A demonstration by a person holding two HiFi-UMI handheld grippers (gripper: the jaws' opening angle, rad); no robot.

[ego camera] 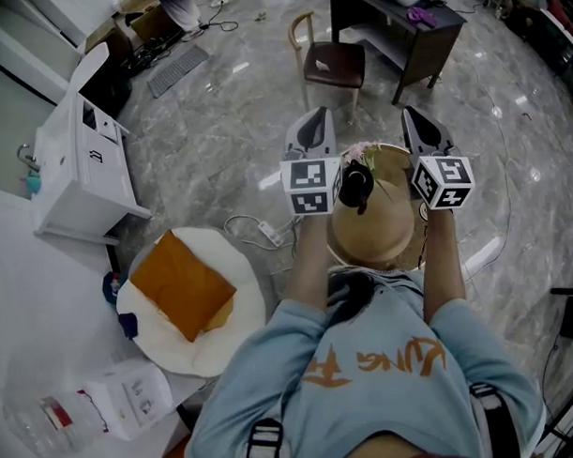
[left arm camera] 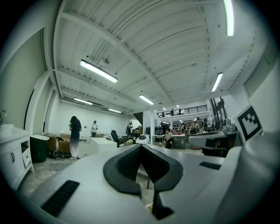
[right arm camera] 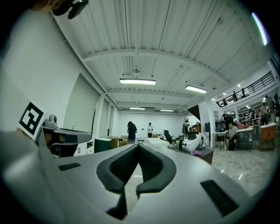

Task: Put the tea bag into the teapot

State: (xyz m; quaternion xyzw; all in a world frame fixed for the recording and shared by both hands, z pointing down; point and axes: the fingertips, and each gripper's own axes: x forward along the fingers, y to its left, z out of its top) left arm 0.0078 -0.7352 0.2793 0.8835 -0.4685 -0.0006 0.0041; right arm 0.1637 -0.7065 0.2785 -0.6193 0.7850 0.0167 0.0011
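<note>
Two grippers, left gripper (ego camera: 315,119) and right gripper (ego camera: 414,117), both clenched on nothing, are held level over one round table (ego camera: 376,237). One dark pot (ego camera: 357,185), likely the teapot, stands between them. No tea bag shows, so it may be inside or elsewhere. Tilting down first would reveal it. Beyond stands one chair (ego camera: 332,64).

The teapot (ego camera: 356,185) stood on the bench (ego camera: 381,237). A chair (ego camera: 334,64) stood behind it, a desk (ego camera: 413,29) farther back right, and a cabinet (ego camera: 78,170) well to the left.
</note>
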